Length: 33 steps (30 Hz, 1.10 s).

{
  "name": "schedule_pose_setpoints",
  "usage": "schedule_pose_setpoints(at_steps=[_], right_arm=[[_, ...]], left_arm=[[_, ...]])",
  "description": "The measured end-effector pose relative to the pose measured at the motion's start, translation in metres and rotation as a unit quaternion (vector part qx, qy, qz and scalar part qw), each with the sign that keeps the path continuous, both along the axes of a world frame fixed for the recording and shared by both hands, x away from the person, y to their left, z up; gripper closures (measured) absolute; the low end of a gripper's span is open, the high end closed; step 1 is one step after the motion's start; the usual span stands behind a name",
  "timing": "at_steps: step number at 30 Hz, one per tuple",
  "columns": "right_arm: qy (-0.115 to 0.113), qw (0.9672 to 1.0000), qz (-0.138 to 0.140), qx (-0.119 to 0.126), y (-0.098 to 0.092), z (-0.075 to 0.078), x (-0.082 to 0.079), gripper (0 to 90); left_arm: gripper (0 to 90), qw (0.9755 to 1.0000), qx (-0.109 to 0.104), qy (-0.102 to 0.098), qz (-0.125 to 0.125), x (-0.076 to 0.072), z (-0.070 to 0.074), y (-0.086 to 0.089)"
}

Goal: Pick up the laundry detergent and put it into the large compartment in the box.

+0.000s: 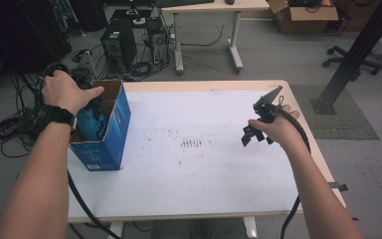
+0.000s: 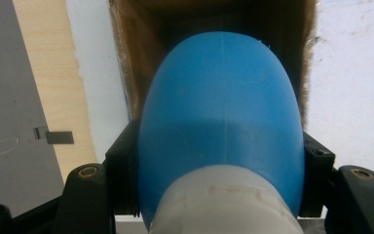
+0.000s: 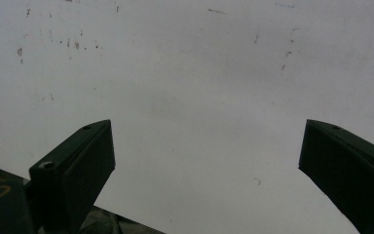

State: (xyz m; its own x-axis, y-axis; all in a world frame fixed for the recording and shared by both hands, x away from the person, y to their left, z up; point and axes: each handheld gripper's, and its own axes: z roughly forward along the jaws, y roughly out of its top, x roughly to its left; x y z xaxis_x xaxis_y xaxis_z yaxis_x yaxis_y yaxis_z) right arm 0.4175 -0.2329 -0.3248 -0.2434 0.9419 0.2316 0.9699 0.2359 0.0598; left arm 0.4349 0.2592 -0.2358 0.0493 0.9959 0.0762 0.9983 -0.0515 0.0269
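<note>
A blue cardboard box (image 1: 110, 135) stands open-topped at the table's left edge. My left gripper (image 2: 221, 161) reaches down into it and is shut on a rounded blue plastic bottle (image 2: 221, 107) with a white end nearest the camera. The box's brown inner walls (image 2: 131, 63) surround the bottle. From above, the hand covers most of that gripper, and the blue bottle (image 1: 90, 123) shows inside the box. My right gripper (image 1: 252, 135) hovers over the right part of the white table (image 1: 194, 169). That same right gripper (image 3: 207, 156) is open, with bare tabletop between its jaws.
The tabletop has faint dark scuff marks (image 1: 193, 143) at its middle. Beyond the table are computer towers (image 1: 119, 46), tangled cables (image 1: 10, 127), another desk (image 1: 209, 10), a cardboard box (image 1: 303, 17) and a black post (image 1: 353, 55) at the right.
</note>
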Motion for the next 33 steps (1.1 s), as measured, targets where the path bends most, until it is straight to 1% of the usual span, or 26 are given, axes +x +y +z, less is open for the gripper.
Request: schedule_pose_setpoints(at_steps=[2, 6, 7, 10, 11, 12, 13, 21, 22, 27, 31, 33], right_arm=[[0.002, 1.0000, 0.000, 0.001, 0.001, -0.001, 0.000, 6.5], [0.004, 1.0000, 0.000, 0.001, 0.001, -0.003, 0.000, 6.5], [0.006, 1.0000, 0.001, -0.001, 0.001, -0.004, 0.001, 6.5], [0.006, 1.0000, 0.000, 0.000, 0.002, -0.005, 0.001, 6.5], [0.006, 1.0000, 0.003, 0.000, 0.002, -0.005, 0.001, 6.5], [0.006, 1.0000, 0.003, 0.000, 0.002, -0.005, 0.001, 6.5], [0.006, 1.0000, 0.001, 0.000, 0.003, -0.006, 0.001, 6.5], [0.006, 1.0000, 0.002, 0.002, 0.003, -0.007, 0.001, 6.5], [0.007, 1.0000, 0.001, 0.002, 0.003, -0.007, 0.001, 6.6], [0.007, 1.0000, 0.000, 0.001, 0.002, -0.008, 0.000, 6.5], [0.006, 1.0000, 0.001, 0.002, 0.002, -0.008, 0.000, 6.5], [0.007, 1.0000, 0.002, 0.002, 0.002, -0.008, 0.000, 6.5]], left_arm=[[37.5, 1.0000, 0.000, 0.001, 0.001, 0.000, -0.002, 0.000], [37.5, 1.0000, -0.003, 0.007, 0.002, 0.001, -0.013, 0.001], [37.5, 1.0000, -0.003, 0.007, 0.002, 0.001, -0.013, 0.001], [37.5, 0.9999, -0.004, 0.010, 0.002, 0.001, -0.018, 0.001], [37.5, 0.9999, -0.003, 0.011, 0.002, 0.001, -0.022, 0.002], [37.5, 0.9999, -0.003, 0.011, 0.002, 0.001, -0.022, 0.002], [37.5, 0.9999, -0.004, 0.012, 0.001, 0.001, -0.026, 0.002], [37.4, 0.9998, -0.009, 0.019, 0.000, 0.000, -0.038, 0.003], [37.5, 0.9997, -0.008, 0.021, -0.001, 0.000, -0.039, 0.002], [37.4, 0.9997, -0.013, 0.019, 0.000, 0.000, -0.043, 0.003], [37.4, 0.9997, -0.011, 0.020, -0.001, 0.000, -0.045, 0.003], [37.5, 0.9998, -0.012, 0.017, -0.001, 0.000, -0.045, 0.004]])
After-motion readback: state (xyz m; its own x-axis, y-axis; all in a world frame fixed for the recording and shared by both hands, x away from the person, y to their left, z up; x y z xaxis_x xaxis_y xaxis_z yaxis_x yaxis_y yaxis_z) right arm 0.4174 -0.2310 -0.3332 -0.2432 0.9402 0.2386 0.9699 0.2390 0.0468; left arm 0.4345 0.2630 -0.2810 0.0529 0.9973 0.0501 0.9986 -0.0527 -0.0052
